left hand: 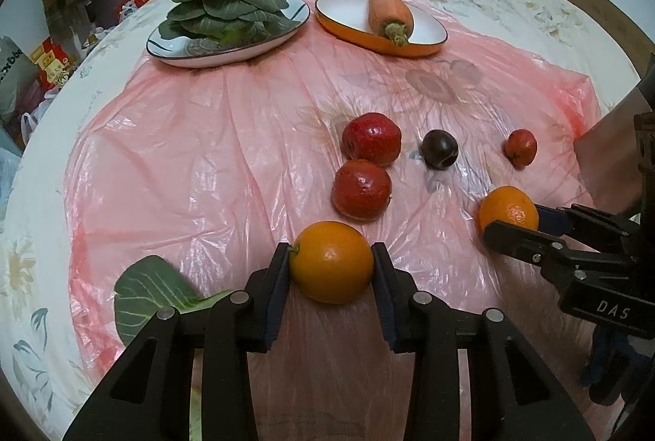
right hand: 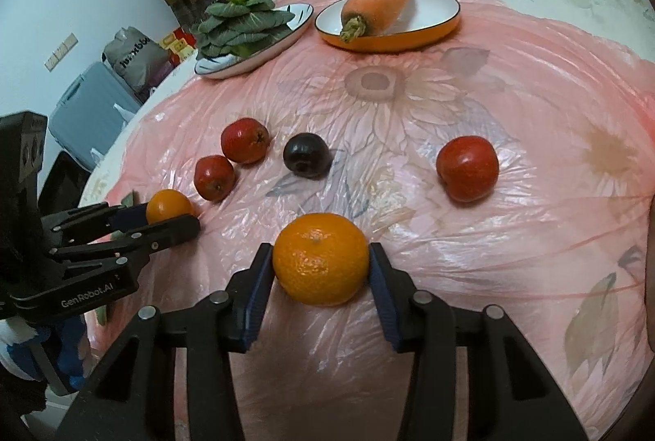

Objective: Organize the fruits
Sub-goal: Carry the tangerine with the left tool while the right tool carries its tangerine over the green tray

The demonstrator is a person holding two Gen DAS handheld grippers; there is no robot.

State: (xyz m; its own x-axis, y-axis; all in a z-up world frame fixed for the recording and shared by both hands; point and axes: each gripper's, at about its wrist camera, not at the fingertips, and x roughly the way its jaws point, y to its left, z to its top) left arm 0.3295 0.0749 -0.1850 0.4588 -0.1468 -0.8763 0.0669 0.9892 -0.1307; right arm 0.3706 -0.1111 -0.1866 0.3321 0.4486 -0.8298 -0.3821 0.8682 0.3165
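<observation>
Both grippers sit on oranges. Left gripper (left hand: pixel 331 263) pinches the smooth round orange (left hand: pixel 331 261), pads touching both sides, fruit resting on the wrinkled pink plastic sheet (left hand: pixel 204 154) at the near edge. Right gripper (right hand: pixel 321 261) brackets the dimpled mandarin-like orange (right hand: pixel 320 258); pads look pressed to its sides, so we read it as gripped, fruit low on the sheet

Loose on the sheet: two red apple-like fruits (left hand: pixel 370 138) side by side, a dark round plum (left hand: pixel 440 149), a third red fruit (right hand: pixel 467 168) off to the right. At the far side, an orange-rimmed oval dish (left hand: pixel 430 27) holds a carrot (left hand: pixel 389 11), and a dark-rimmed white plate (left hand: pixel 229 52) holds leafy greens (left hand: pixel 229 3). One stray green leaf (left hand: pixel 147 289) lies by the left jaws

Step in hand, we judge: secure both oranges, then lift. To do it well:
- keep pads on the widest part of each fruit, or it squirts out
- lift straight up so the sheet doesn't drag
- stagger the two hands, they are near each other
- we'd pair the two oranges together
</observation>
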